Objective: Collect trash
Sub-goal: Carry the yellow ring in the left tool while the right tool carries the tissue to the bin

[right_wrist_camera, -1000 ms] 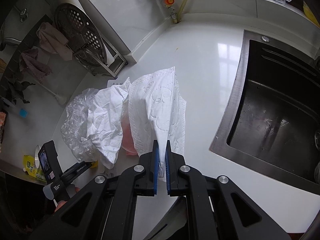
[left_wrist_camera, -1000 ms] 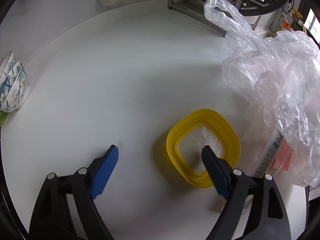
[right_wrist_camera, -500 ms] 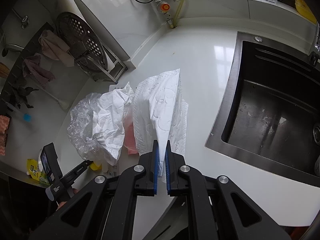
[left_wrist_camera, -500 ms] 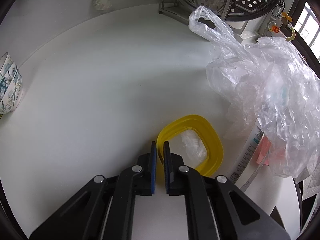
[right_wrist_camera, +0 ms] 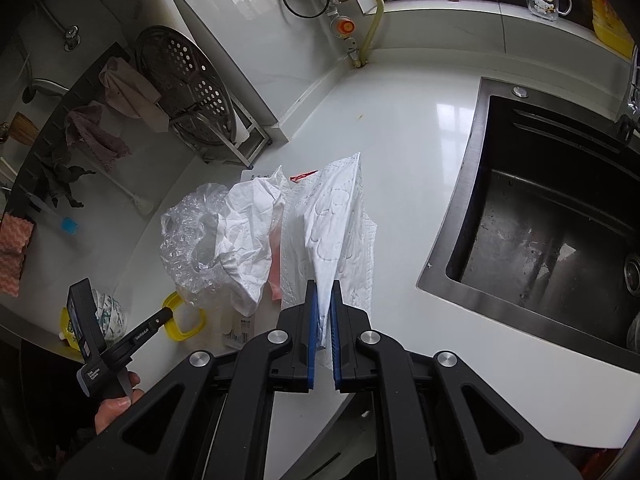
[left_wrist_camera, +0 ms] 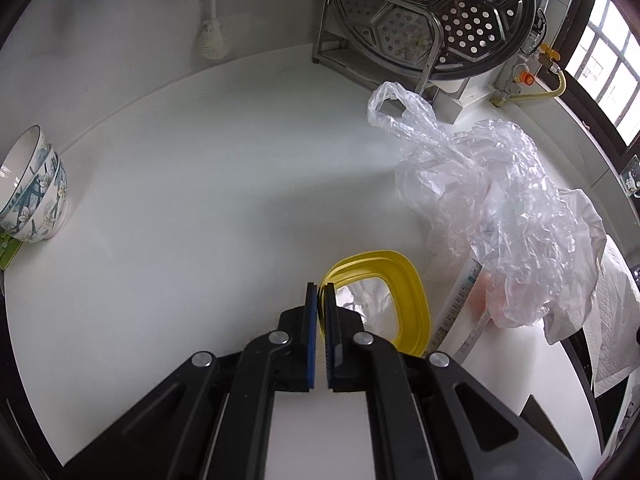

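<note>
My left gripper [left_wrist_camera: 320,292] is shut on the near rim of a yellow plastic lid ring [left_wrist_camera: 412,284] that lies on the white counter; the ring also shows in the right wrist view [right_wrist_camera: 172,324]. A crumpled clear plastic bag [left_wrist_camera: 488,200] lies just right of it, over a pink wrapper [left_wrist_camera: 484,284] and a printed packet [left_wrist_camera: 456,304]. My right gripper [right_wrist_camera: 323,300] is shut on a white embossed paper towel [right_wrist_camera: 332,220] and holds it up above the counter. A crumpled white paper [right_wrist_camera: 248,236] lies beside the clear bag [right_wrist_camera: 188,236].
Stacked blue-patterned bowls [left_wrist_camera: 32,196] stand at the far left. A metal rack with a perforated steamer plate [left_wrist_camera: 436,12] stands at the back. A dark steel sink [right_wrist_camera: 552,216] is at the right. A gas valve and hose [right_wrist_camera: 352,20] sit on the back wall.
My left gripper went from wide open to shut on the yellow ring's rim and has tilted upward. My right gripper has lifted a little with the paper towel.
</note>
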